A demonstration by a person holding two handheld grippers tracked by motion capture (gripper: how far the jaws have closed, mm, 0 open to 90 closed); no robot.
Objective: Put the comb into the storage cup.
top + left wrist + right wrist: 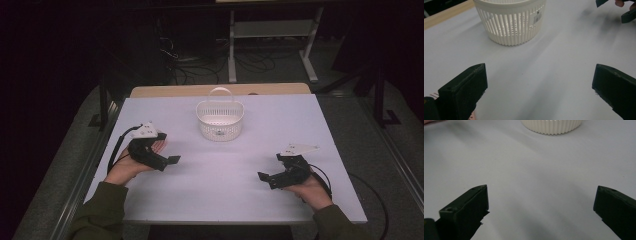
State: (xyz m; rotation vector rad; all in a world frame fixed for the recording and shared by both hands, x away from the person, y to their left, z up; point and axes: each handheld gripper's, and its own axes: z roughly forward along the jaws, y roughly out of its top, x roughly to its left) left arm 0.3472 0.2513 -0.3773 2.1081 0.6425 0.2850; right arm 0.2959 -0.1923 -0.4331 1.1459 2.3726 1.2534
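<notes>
Basket (pixel 220 120), white, slatted plastic with a hoop handle, upright at upper centre of the high view on the white table (pixel 225 200), well apart from both tools; apparently empty inside, though only partly visible. Left gripper (pixel 167 161) at lower left, jaws spread wide, holding nothing. Right gripper (pixel 267 177) at lower right, jaws likewise spread and empty. Judged barely begun: basket untouched, approach and grasp yet to come.
</notes>
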